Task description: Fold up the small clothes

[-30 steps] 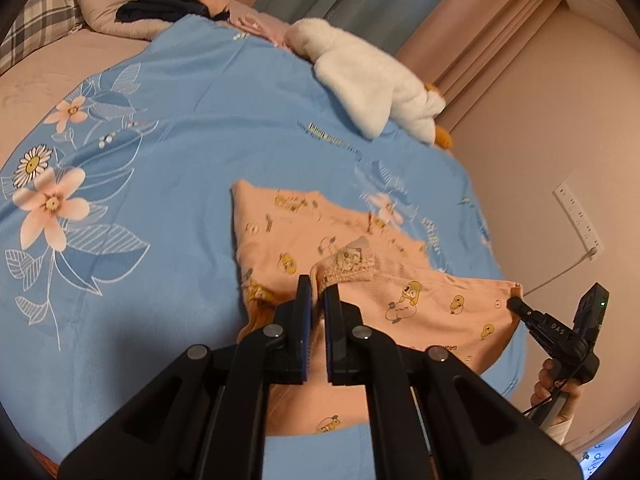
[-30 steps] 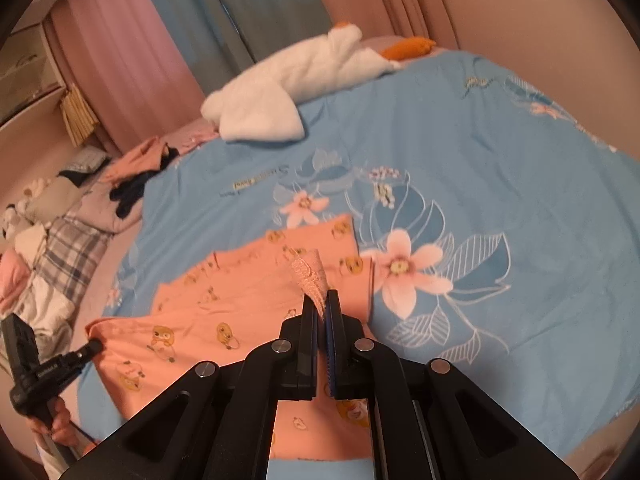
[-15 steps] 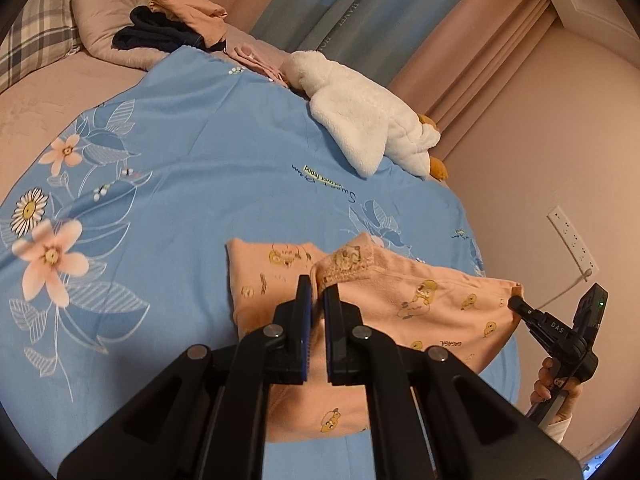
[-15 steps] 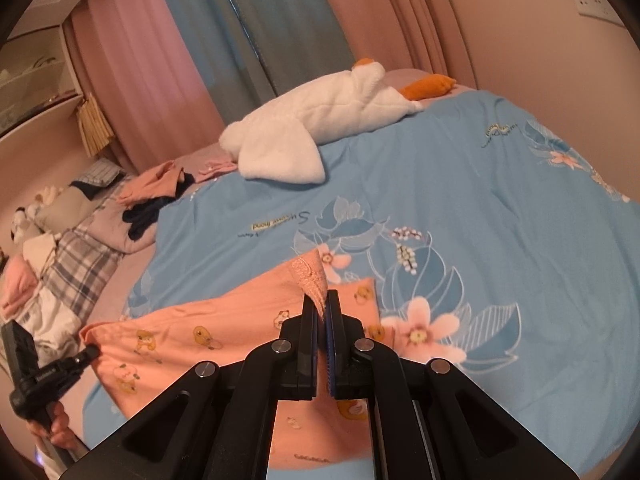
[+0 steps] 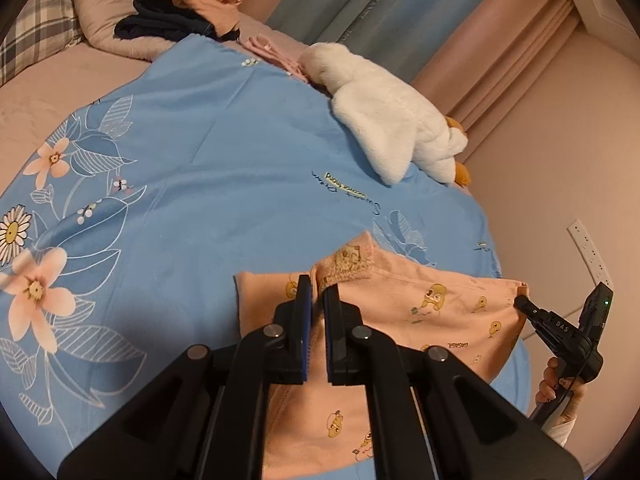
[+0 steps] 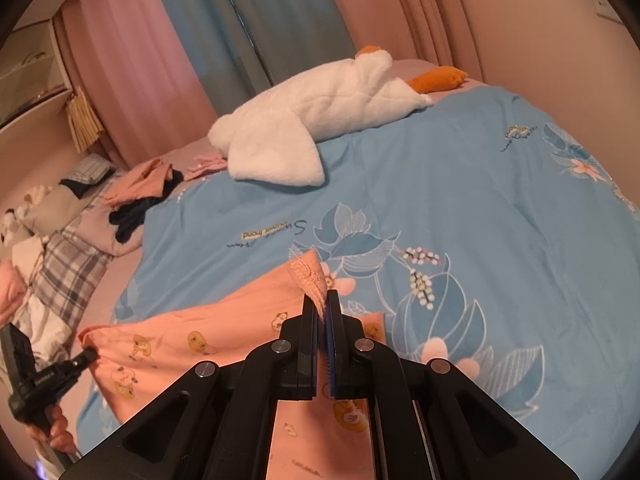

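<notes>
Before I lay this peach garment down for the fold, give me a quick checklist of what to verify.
1. Left gripper clamped on the garment hem: ok.
2. Right gripper clamped on the other corner: ok.
3. Edge between the grippers taut: ok.
4. Lower part hanging flat, no twist: cannot tell, hidden behind the grippers.
5. Blue quilt ahead free for laying down: ok.
6. Plush goose out of the way: ok, far side.

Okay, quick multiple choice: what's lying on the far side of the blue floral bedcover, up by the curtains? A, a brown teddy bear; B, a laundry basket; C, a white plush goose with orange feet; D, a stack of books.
C: a white plush goose with orange feet lies on the far edge of the blue bedcover, just in front of the curtains.
</notes>
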Demonstrator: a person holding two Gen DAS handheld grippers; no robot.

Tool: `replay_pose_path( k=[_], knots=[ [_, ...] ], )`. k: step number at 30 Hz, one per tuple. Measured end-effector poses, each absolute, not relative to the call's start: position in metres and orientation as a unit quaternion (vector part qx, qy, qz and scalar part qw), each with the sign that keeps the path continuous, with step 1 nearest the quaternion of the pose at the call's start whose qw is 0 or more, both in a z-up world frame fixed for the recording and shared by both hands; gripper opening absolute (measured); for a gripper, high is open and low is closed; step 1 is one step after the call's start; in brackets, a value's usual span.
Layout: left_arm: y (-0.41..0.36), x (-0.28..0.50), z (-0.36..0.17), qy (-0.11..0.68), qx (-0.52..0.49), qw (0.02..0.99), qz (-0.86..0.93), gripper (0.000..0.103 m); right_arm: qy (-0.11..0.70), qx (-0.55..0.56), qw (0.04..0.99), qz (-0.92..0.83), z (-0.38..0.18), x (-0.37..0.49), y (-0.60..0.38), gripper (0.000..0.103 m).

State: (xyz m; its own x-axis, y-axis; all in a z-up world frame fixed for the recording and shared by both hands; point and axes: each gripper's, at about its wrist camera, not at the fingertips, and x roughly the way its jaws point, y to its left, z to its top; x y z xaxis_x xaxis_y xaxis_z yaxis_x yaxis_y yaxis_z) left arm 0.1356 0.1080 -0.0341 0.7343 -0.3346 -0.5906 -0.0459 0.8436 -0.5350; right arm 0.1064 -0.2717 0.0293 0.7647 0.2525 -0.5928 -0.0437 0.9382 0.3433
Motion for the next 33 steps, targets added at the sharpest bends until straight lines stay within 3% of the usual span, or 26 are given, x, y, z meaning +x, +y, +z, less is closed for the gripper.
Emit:
replay_pose_path(
  k=[16, 33],
  knots=[
    [0.123, 0.214, -0.111, 0.442, -0.268, 0.856, -0.021, 0.004, 0.448, 0.131, 0.884, 0.031, -0.047, 0.204, -0.252, 0.005],
    [0.119, 0.231, -0.141, 0.486, -0.236, 0.842, 0.005, 0.009, 0.490, 0.110, 0.865, -0.002, -0.089, 0.212, -0.259, 0.005]
  ],
)
